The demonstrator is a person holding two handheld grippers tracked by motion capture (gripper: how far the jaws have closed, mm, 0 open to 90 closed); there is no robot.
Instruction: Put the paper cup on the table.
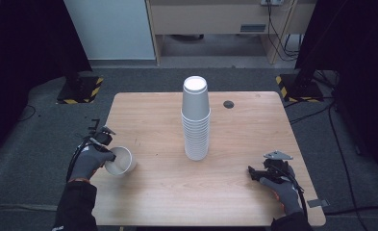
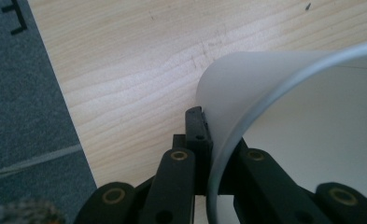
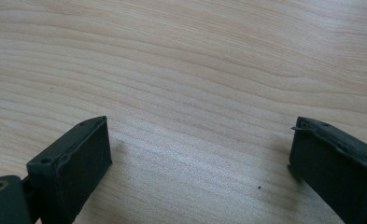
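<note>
left gripper [image 1: 110,150]: clamped on single cup [image 1: 120,160] rim, left of cup stack [image 1: 195,120] | right gripper [image 1: 254,174]: jaws apart, empty | advice: cup to be kept level, centred above stack.

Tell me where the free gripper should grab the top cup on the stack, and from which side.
Grip the top cup across its exposed side wall, above the rims nested below. Bring the open right gripper in level from the stack's right. The cup stands mouth down with a closed base on top, so no rim is free to pinch.
</note>
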